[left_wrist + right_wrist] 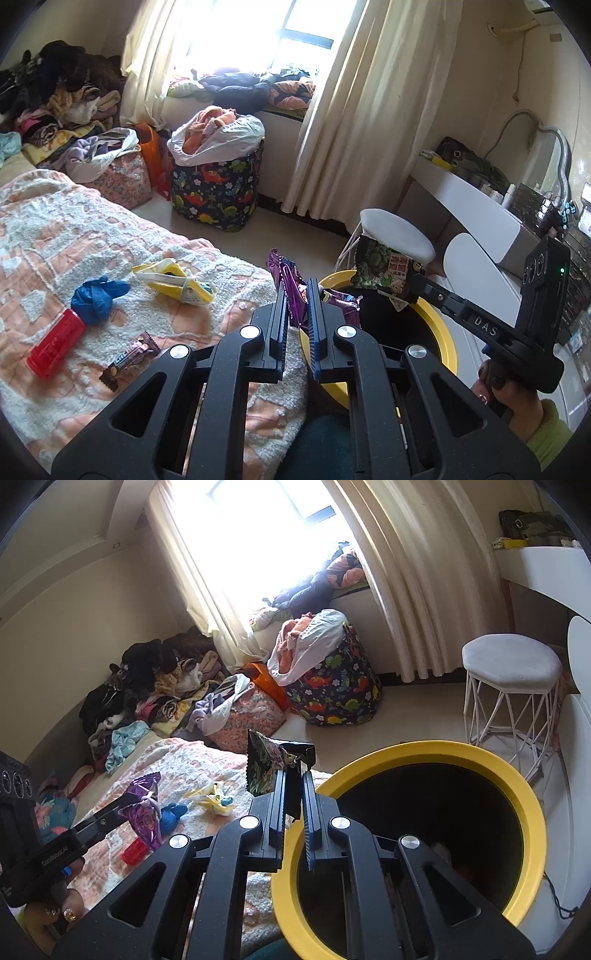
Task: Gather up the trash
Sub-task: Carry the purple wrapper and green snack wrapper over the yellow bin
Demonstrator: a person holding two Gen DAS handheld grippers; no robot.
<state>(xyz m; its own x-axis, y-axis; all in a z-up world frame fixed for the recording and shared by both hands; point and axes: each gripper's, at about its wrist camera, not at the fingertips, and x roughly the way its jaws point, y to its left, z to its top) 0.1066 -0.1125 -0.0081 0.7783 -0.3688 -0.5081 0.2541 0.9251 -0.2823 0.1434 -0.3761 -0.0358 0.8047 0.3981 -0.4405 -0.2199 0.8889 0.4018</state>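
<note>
Both grippers pinch wrappers, left [297, 295] purple [286, 273], right [293, 786] green [264, 766], beside the bin [524, 794]; next, release over it.

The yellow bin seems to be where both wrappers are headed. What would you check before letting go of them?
1. Left hand-held gripper shut on purple wrapper: ok.
2. Right hand-held gripper shut on green snack packet: ok.
3. Yellow bin mouth open, unobstructed: ok.
4. Green snack packet over the opening: ok in the left view.
5. Purple wrapper over the opening: cannot tell, it hangs near the rim.
6. Bed cleared: not ok; blue glove, red bottle, chocolate bar wrapper remain.
</note>
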